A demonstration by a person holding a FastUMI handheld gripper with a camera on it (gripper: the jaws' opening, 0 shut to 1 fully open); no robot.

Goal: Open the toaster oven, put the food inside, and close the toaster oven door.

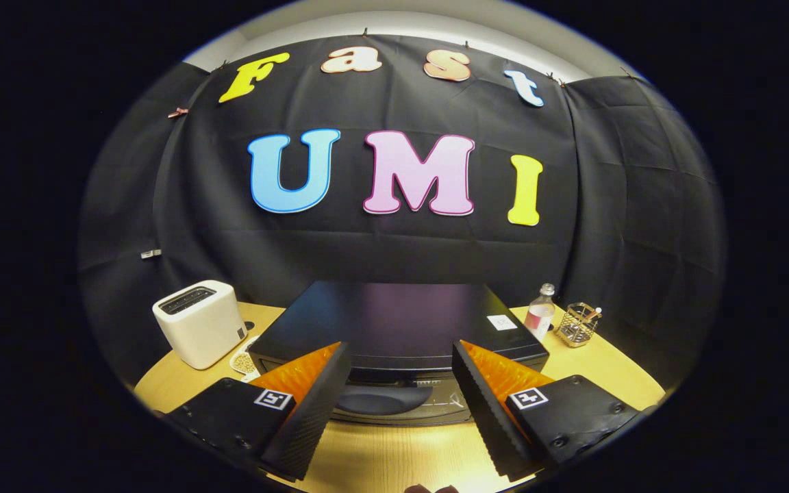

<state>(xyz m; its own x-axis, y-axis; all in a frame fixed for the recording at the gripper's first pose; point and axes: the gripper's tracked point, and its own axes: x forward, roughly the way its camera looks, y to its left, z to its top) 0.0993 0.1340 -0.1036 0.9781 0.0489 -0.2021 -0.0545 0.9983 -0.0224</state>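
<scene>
- two fingers (309, 411) partly hide the toaster oven (394, 329) front; its door handle shows between them.
- gripper (401, 404) spread wide, holding nothing, fingertips just short of the oven on the table (394, 455).
- food hard to make out.

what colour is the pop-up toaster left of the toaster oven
White, or a pale cream, with dark slots on top: the pop-up toaster shows best in the gripper view, beside the black toaster oven.

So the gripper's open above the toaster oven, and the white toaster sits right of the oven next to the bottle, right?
Not quite. In the gripper view the white toaster sits left of the toaster oven, across from the bottle. The gripper is open, as you said, fingers either side of the oven's front.
</scene>
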